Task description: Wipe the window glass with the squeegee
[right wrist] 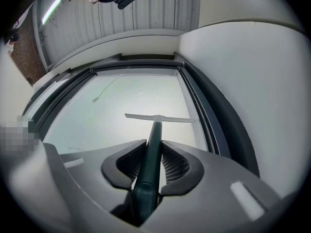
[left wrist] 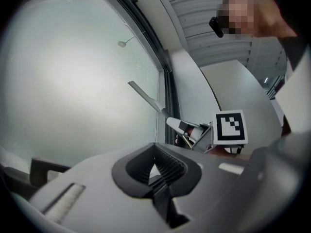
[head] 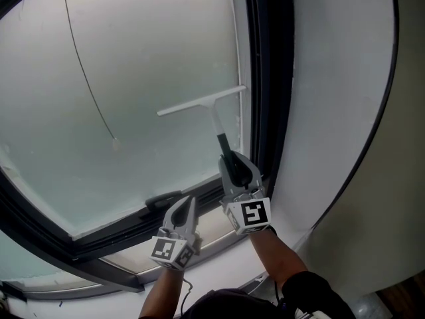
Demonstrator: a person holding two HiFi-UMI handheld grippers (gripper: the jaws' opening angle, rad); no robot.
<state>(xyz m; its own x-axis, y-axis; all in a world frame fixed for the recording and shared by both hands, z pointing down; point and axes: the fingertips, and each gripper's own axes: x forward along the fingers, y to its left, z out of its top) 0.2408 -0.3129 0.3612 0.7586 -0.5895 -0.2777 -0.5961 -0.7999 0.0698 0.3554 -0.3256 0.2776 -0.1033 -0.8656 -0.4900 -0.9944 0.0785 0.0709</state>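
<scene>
The squeegee has a white blade and a dark handle. Its blade lies flat against the frosted window glass, close to the right side of the pane. My right gripper is shut on the squeegee handle below the blade. In the right gripper view the handle runs up between the jaws to the blade. My left gripper hangs lower left of the right one, near the bottom of the window frame. Its jaws are shut with nothing in them. The squeegee also shows from the side.
A dark window frame borders the glass on the right and bottom. A dark window handle sits on the bottom rail just above my left gripper. A thin cord hangs across the glass. A white wall rises to the right.
</scene>
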